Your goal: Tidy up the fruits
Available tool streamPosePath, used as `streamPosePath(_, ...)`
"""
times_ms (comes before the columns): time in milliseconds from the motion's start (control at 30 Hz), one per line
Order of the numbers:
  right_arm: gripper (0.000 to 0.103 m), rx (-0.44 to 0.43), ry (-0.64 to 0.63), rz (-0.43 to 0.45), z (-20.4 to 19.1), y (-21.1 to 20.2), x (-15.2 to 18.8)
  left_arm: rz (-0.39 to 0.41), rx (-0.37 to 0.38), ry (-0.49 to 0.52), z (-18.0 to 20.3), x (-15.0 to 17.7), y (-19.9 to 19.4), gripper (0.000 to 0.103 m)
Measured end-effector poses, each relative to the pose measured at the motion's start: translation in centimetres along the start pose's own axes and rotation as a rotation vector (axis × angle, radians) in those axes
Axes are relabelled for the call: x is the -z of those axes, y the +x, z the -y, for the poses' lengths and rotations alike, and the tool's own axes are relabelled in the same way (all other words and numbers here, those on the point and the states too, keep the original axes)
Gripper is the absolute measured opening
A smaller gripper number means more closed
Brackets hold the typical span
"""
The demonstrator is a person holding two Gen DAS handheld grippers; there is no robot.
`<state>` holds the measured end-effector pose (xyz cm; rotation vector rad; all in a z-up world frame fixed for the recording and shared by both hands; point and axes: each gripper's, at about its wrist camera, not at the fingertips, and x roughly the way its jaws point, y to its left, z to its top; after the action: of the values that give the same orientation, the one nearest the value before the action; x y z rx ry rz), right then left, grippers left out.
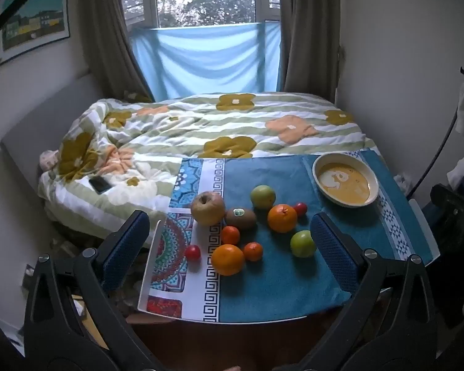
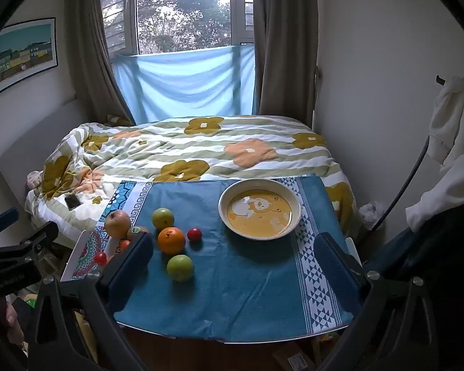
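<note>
The left tool point(image 1: 229, 247) is wide open and holds nothing; it hangs above the near edge of the tabletop point(image 1: 278, 296) with the group of fruits between its two fingers. The right tool point(image 2: 232, 259) is also fully open and empty, above the near edge, and looks toward the bowl point(image 2: 259, 208) near the far right corner. The fruits lie loose on the blue cloth toward the left side: an apple point(image 1: 208, 208), a kiwi point(image 1: 240, 218) touching it, two big oranges point(image 1: 282, 218) point(image 1: 227, 259), two small oranges point(image 1: 230, 235) point(image 1: 253, 251), two green fruits point(image 1: 263, 197) point(image 1: 302, 243) and two small red ones point(image 1: 192, 252) point(image 1: 300, 208). The bowl is empty, so I judge that no fruit is organized yet and the first pick is the step in hand. To do it well, I would start with the near green fruit, because it stands apart from the others, and close on its widest part gently, as round fruits roll easily on cloth. The tightly packed ones near the apple are better taken later. In the right wrist view, the left finger of the right tool covers part of the kiwi and the near oranges. What kind the small red and green fruits are I cannot tell.
</note>
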<state>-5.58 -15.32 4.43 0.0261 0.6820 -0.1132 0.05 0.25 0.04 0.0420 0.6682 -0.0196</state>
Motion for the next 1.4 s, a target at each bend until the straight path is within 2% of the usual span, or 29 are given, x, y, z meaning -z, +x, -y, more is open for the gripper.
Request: streamPosePath(1400, 0.103, -0.007, 0.008, -0.001, 0.0, -0.3, 0.24, 0.006, -0.011, -0.003, -0.21, -0.26, -0.16, 0.103)
